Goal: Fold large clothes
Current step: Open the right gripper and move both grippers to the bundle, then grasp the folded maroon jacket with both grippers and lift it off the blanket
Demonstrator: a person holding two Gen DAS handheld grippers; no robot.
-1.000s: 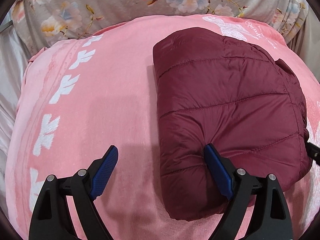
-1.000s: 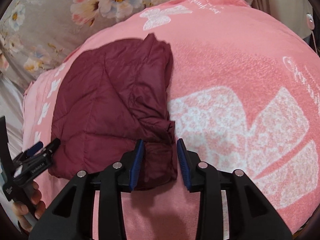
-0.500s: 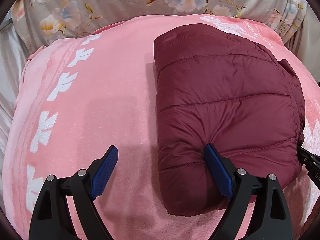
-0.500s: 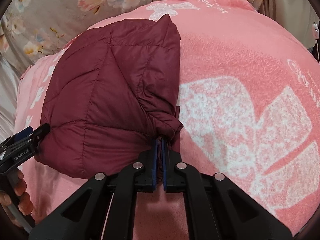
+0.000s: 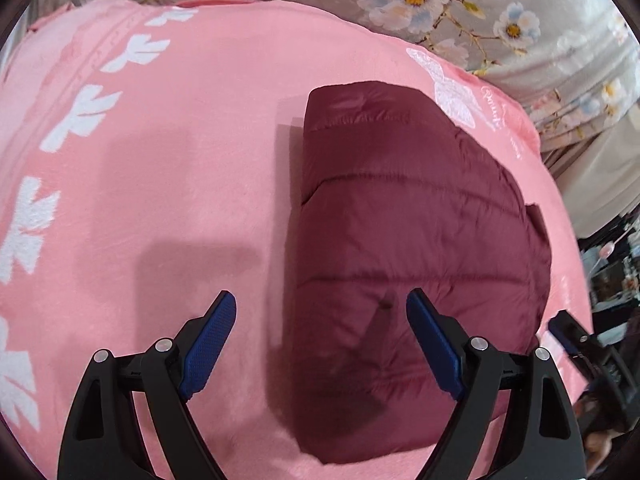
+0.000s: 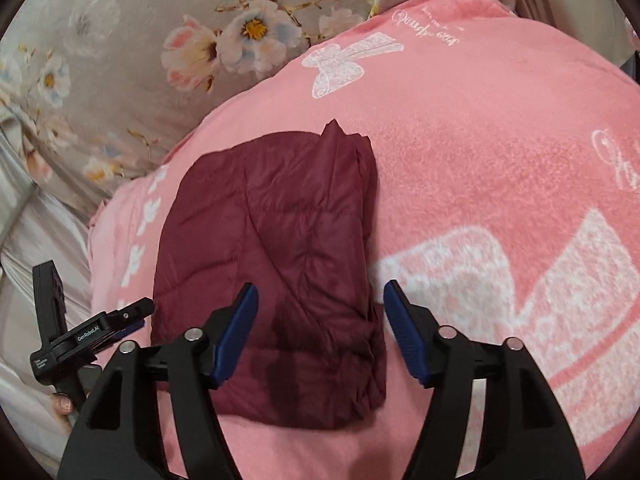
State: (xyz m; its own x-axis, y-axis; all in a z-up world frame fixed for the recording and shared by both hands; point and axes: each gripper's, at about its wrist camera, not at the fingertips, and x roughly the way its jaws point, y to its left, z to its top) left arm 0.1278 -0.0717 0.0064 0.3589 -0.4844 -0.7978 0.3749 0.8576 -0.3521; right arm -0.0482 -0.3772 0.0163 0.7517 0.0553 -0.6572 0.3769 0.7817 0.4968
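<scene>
Jacket [image 5: 420, 240] folded, grippers off it.
It lies compact on the blanket [image 5: 160, 200], toward 2 o'clock; left gripper [image 5: 320, 344] wide and empty, right gripper [image 6: 320, 332] opening, empty. Little looks left.

A folded maroon puffer jacket [image 5: 420, 248] lies on a pink blanket [image 5: 180, 168] with white motifs, the left hand-held gripper [image 5: 320, 344] poised wide open above its near edge, floral grey bedding [image 5: 500, 12] behind.
</scene>
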